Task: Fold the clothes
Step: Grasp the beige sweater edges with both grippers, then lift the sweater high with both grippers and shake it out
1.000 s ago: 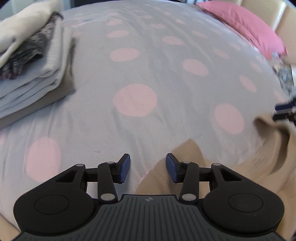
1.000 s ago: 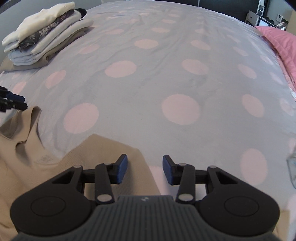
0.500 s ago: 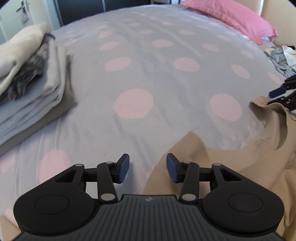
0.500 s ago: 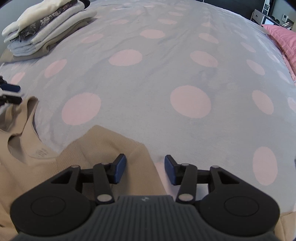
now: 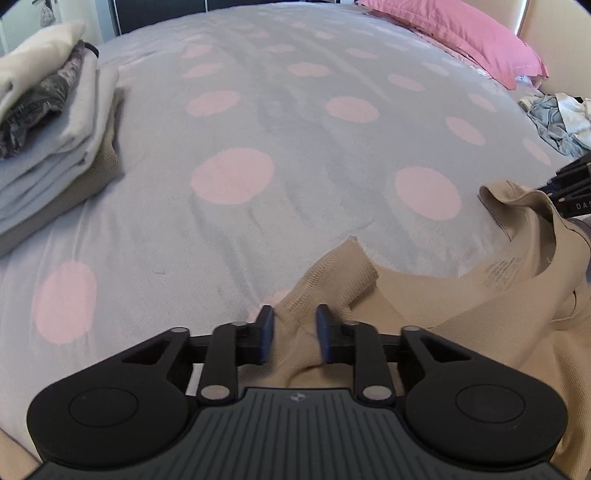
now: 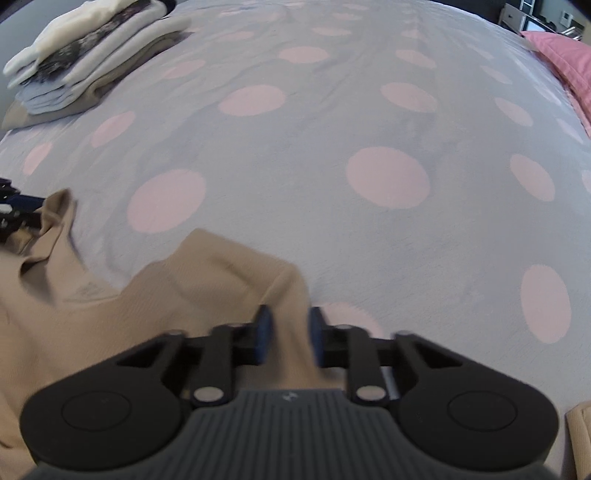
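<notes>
Both tools have just been closing since the earlier frames, when their blue pads stood wide apart over the cloth; now each has a bunch of beige fabric pinched between its pads. On the left, the left tool (image 5: 291,334) grips a ridge of the beige top (image 5: 480,325) just below one shoulder strap, whose ribbed end stands up ahead of the pads. On the right, the right tool (image 6: 287,338) is clamped on the other strap, with the fabric gathered into a narrow fold between the pads. This view is somewhat blurred.

Between the two grips the neckline dips, with a printed label patch showing inside it. The top lies at the near edge of the bed, on a grey bedspread (image 5: 295,147) with pink dots. A stack of folded clothes (image 5: 48,140) sits well apart on the far left of the bed. A pink pillow (image 5: 461,33) lies at the far right, and a small heap of crumpled clothes (image 5: 557,122) lies near it at the bed's right edge
</notes>
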A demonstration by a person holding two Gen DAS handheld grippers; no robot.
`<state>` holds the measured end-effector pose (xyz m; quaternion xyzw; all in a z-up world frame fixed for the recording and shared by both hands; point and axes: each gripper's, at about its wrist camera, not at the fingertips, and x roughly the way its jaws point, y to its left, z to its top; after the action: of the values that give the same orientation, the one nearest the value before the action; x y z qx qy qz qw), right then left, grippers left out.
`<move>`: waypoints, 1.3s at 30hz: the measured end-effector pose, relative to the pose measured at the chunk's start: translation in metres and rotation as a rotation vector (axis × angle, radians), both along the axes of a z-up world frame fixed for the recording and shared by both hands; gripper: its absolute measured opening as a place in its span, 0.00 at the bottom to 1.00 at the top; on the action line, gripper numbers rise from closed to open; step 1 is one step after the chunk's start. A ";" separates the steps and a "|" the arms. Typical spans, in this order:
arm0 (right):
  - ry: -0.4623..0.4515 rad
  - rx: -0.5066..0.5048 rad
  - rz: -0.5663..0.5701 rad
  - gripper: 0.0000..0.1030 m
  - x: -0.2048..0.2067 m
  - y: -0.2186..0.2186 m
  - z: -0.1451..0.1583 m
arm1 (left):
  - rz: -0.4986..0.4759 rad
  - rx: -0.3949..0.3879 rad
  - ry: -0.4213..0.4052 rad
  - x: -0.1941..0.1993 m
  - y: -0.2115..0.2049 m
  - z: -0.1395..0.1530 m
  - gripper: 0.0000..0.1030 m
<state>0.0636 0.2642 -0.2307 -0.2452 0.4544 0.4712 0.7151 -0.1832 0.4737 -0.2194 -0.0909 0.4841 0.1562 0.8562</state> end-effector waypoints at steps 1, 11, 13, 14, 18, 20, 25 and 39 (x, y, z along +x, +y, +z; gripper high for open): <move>-0.003 0.005 -0.005 0.05 -0.002 -0.002 0.003 | 0.008 0.002 -0.004 -0.001 0.000 0.004 0.06; -0.216 0.171 -0.083 0.04 -0.018 -0.049 0.107 | 0.167 0.051 -0.261 -0.034 -0.001 0.119 0.04; -0.276 0.229 -0.097 0.04 -0.027 -0.061 0.143 | 0.182 0.082 -0.352 -0.045 -0.007 0.161 0.03; -0.308 0.258 -0.104 0.04 -0.032 -0.068 0.161 | 0.179 0.105 -0.394 -0.049 -0.013 0.183 0.03; -0.444 0.400 -0.133 0.04 -0.057 -0.095 0.238 | 0.187 0.231 -0.580 -0.073 -0.044 0.270 0.03; -0.511 0.484 -0.151 0.04 -0.073 -0.111 0.277 | 0.198 0.279 -0.690 -0.089 -0.060 0.312 0.03; -0.669 0.667 -0.194 0.04 -0.115 -0.158 0.359 | 0.192 0.371 -0.889 -0.125 -0.103 0.390 0.03; -0.844 0.824 -0.245 0.04 -0.199 -0.255 0.423 | 0.159 0.423 -1.024 -0.172 -0.176 0.438 0.03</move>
<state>-0.1357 0.0097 0.1921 -0.0596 -0.0635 0.3845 0.9190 -0.3548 0.2972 0.2191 -0.0176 -0.0440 0.2500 0.9671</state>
